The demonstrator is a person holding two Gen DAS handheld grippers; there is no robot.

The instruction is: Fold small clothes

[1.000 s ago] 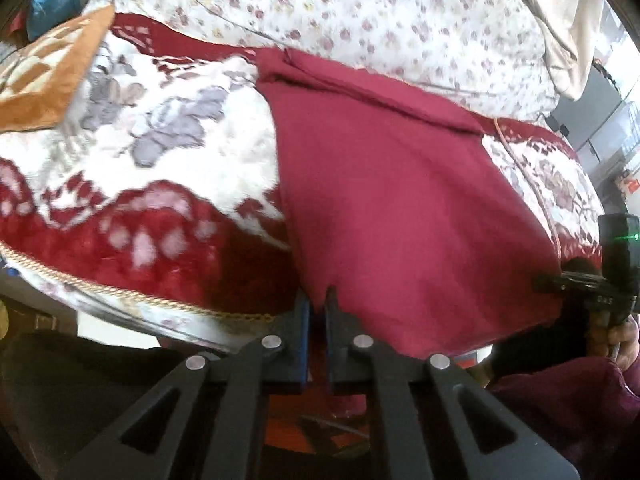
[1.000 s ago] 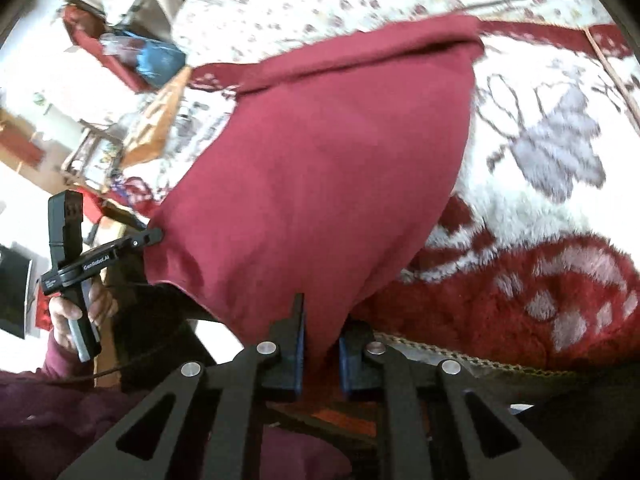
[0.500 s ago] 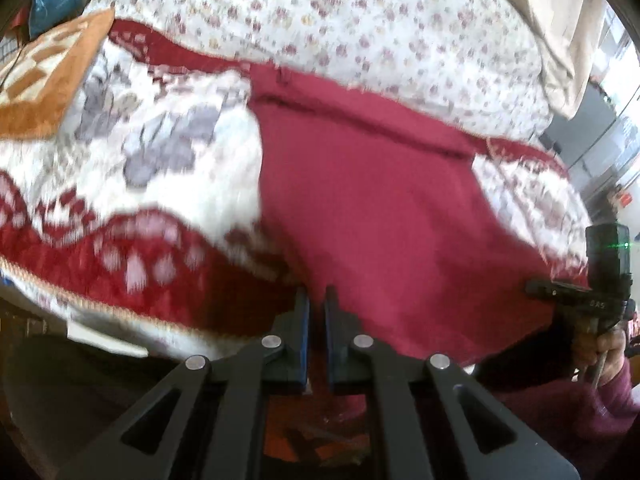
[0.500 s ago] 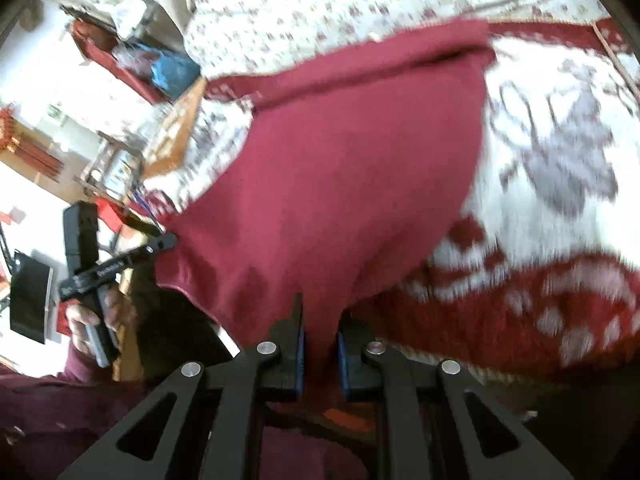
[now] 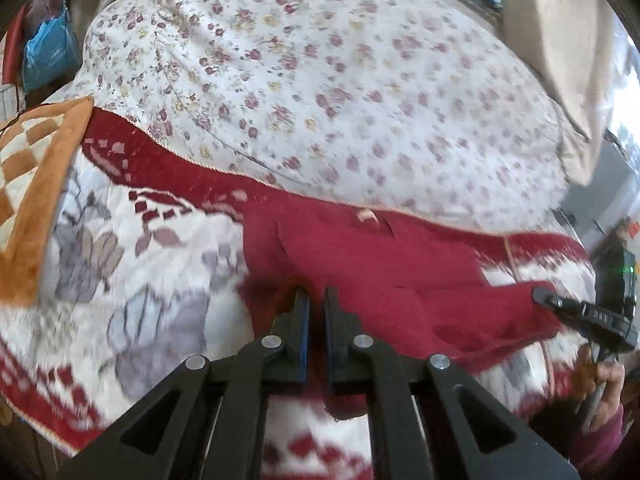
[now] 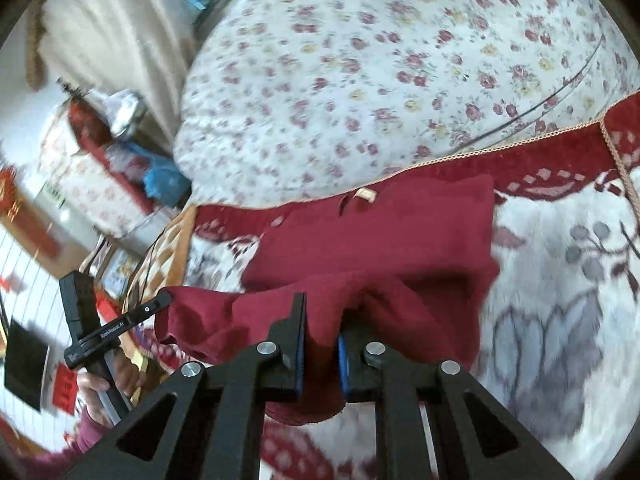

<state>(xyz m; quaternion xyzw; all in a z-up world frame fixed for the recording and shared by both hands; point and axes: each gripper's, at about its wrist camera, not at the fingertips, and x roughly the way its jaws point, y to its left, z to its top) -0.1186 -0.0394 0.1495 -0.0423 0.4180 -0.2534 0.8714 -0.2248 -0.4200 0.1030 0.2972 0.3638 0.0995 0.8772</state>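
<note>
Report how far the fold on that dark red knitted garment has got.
Done: the dark red knitted garment lies spread on the floral red-and-white blanket, collar end flat by the flowered white quilt. In hand: the left gripper and right gripper are each shut on a near corner, the hem lifted and doubling over toward the collar. Left: lay that hem down, release, and make any further folds.

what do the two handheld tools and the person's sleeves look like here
Both are matte black. The left tool and right tool have flat triangular linkage arms with cut-outs, silver round rivets at the pivots, and blue pads inside the fingers. Seen from the side, each has a boxy black upright handle; the left one carries small white lettering, the right one a green light. The sleeve is maroon.
</note>
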